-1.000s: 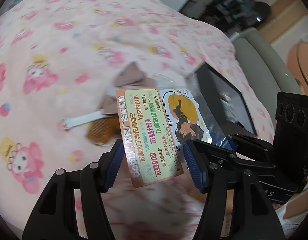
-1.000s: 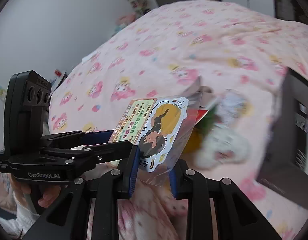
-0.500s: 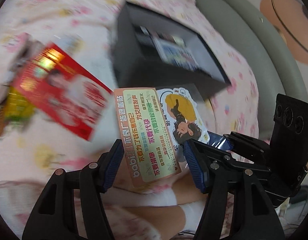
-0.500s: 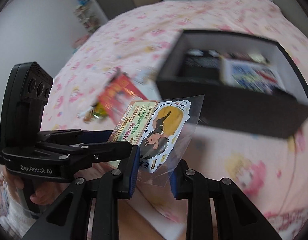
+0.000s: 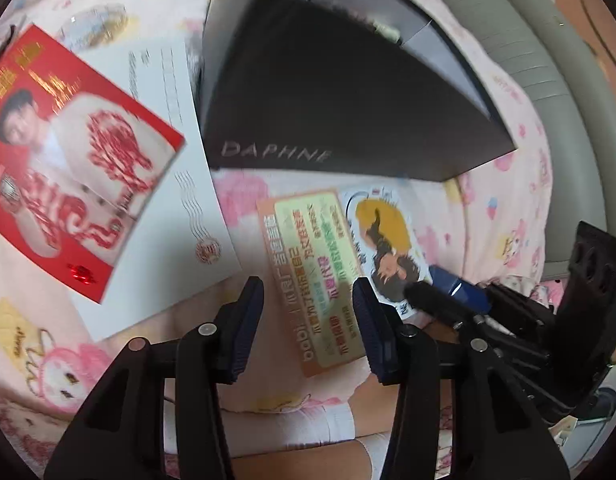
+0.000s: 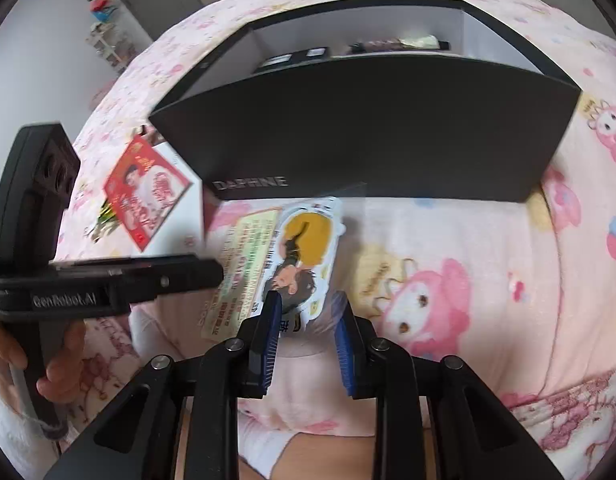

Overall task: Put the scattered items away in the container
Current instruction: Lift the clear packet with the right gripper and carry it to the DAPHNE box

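Both grippers brought down before black box (image 6: 364,128) since earlier frame. Left gripper (image 5: 308,320) jaws just narrowed; orange card (image 5: 312,276) between them, contact not discernible. Right gripper (image 6: 305,334) jaws narrow, sleeved sticker (image 6: 303,256) pinched, above pink bedspread (image 6: 468,248).

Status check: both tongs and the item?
Left tongs just closing, gap to orange-bordered printed card. Right tongs shut on clear-sleeved cartoon sticker. Black cardboard box ahead, nothing blocking.
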`<action>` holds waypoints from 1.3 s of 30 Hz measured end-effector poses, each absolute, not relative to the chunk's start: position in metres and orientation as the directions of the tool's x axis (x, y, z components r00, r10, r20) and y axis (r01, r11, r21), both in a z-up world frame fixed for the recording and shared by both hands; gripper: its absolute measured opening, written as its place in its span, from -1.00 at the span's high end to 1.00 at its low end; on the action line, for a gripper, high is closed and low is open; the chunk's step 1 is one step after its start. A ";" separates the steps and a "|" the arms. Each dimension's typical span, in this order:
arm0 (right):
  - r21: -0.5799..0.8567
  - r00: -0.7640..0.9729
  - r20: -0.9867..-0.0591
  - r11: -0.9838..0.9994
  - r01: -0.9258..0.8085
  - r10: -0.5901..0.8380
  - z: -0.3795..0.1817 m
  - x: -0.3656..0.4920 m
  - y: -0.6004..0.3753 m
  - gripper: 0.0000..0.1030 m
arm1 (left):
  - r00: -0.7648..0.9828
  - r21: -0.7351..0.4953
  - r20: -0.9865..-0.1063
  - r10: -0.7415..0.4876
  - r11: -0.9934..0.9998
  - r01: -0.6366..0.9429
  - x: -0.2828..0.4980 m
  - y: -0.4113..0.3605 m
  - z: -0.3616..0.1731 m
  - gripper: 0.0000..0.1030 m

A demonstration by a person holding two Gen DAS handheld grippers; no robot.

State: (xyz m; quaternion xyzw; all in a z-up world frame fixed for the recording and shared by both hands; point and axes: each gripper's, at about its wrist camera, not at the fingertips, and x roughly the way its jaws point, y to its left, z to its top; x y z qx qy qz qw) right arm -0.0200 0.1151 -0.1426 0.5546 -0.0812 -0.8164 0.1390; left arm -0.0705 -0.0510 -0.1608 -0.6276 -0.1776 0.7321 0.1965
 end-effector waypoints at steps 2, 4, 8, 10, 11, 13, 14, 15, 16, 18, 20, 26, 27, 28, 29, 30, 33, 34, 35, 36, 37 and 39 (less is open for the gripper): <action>0.287 -0.346 -0.886 -0.951 0.113 -0.308 -0.146 -0.021 0.124 0.54 | -0.127 -0.506 -0.851 0.509 -0.860 -0.056 -0.072 -0.048 -0.165 0.10; 0.279 -0.348 -0.890 -0.955 0.099 -0.296 -0.147 -0.021 0.128 0.54 | -0.135 -0.494 -0.859 0.494 -0.869 -0.041 -0.073 -0.048 -0.167 0.10; 0.237 -0.356 -0.901 -0.969 0.076 -0.248 -0.151 -0.023 0.134 0.54 | -0.128 -0.482 -0.867 0.482 -0.875 -0.030 -0.073 -0.048 -0.174 0.07; 0.256 -0.342 -0.900 -0.963 0.084 -0.269 -0.158 -0.030 0.134 0.54 | -0.132 -0.473 -0.870 0.474 -0.880 -0.045 -0.072 -0.046 -0.175 0.07; 0.273 -0.322 -0.902 -0.958 0.088 -0.287 -0.164 -0.034 0.132 0.54 | -0.135 -0.467 -0.872 0.470 -0.883 -0.054 -0.071 -0.044 -0.175 0.07; 0.307 -0.290 -0.901 -0.946 0.101 -0.323 -0.174 -0.037 0.129 0.52 | -0.142 -0.452 -0.878 0.457 -0.889 -0.071 -0.070 -0.039 -0.174 0.06; 0.311 -0.293 -0.898 -0.944 0.107 -0.329 -0.175 -0.035 0.128 0.51 | -0.146 -0.448 -0.879 0.455 -0.891 -0.077 -0.070 -0.037 -0.172 0.05; 0.312 -0.297 -0.895 -0.943 0.112 -0.332 -0.173 -0.033 0.127 0.51 | -0.152 -0.448 -0.877 0.455 -0.890 -0.083 -0.068 -0.037 -0.170 0.05; 0.324 -0.298 -0.890 -0.938 0.120 -0.345 -0.172 -0.030 0.127 0.52 | -0.156 -0.452 -0.874 0.460 -0.888 -0.088 -0.067 -0.038 -0.169 0.06; 0.384 -0.297 -0.866 -0.915 0.122 -0.403 -0.167 -0.026 0.131 0.55 | -0.159 -0.480 -0.856 0.492 -0.870 -0.110 -0.064 -0.038 -0.163 0.22; 0.452 -0.307 -0.830 -0.884 0.118 -0.466 -0.157 -0.020 0.136 0.57 | -0.146 -0.551 -0.811 0.566 -0.824 -0.131 -0.061 -0.040 -0.157 0.35; 0.406 -0.356 -0.823 -0.897 0.175 -0.443 -0.134 -0.012 0.132 0.58 | -0.146 -0.513 -0.823 0.549 -0.829 -0.225 -0.052 -0.012 -0.151 0.39; 0.391 -0.353 -0.834 -0.906 0.162 -0.424 -0.137 -0.013 0.133 0.58 | -0.131 -0.508 -0.833 0.538 -0.837 -0.205 -0.056 -0.017 -0.157 0.39; 0.378 -0.347 -0.846 -0.915 0.142 -0.404 -0.141 -0.014 0.136 0.58 | -0.127 -0.485 -0.850 0.512 -0.853 -0.190 -0.058 -0.021 -0.160 0.39; 0.368 -0.345 -0.854 -0.921 0.128 -0.389 -0.144 -0.014 0.140 0.58 | -0.131 -0.474 -0.857 0.499 -0.862 -0.181 -0.059 -0.025 -0.160 0.39; 0.357 -0.345 -0.861 -0.927 0.115 -0.375 -0.146 -0.016 0.144 0.58 | -0.138 -0.481 -0.853 0.504 -0.860 -0.171 -0.058 -0.029 -0.159 0.39; 0.326 -0.352 -0.878 -0.944 0.055 -0.324 -0.153 -0.019 0.164 0.51 | -0.162 -0.495 -0.844 0.512 -0.858 -0.137 -0.059 -0.039 -0.157 0.38; 0.315 -0.357 -0.883 -0.949 0.029 -0.305 -0.155 -0.021 0.172 0.34 | -0.157 -0.501 -0.842 0.517 -0.856 -0.127 -0.059 -0.041 -0.159 0.37; 0.308 -0.369 -0.885 -0.951 -0.011 -0.283 -0.158 -0.022 0.182 0.21 | -0.151 -0.508 -0.840 0.521 -0.853 -0.121 -0.060 -0.043 -0.161 0.34; 0.313 -0.390 -0.881 -0.948 -0.057 -0.267 -0.160 -0.022 0.193 0.19 | -0.148 -0.511 -0.839 0.524 -0.852 -0.118 -0.061 -0.044 -0.162 0.34; 0.330 -0.404 -0.876 -0.938 -0.103 -0.264 -0.165 -0.022 0.204 0.19 | -0.149 -0.517 -0.836 0.529 -0.849 -0.113 -0.062 -0.046 -0.162 0.34; 0.371 -0.376 -0.878 -0.917 -0.148 -0.295 -0.176 -0.023 0.216 0.19 | -0.165 -0.528 -0.827 0.538 -0.843 -0.101 -0.062 -0.051 -0.160 0.34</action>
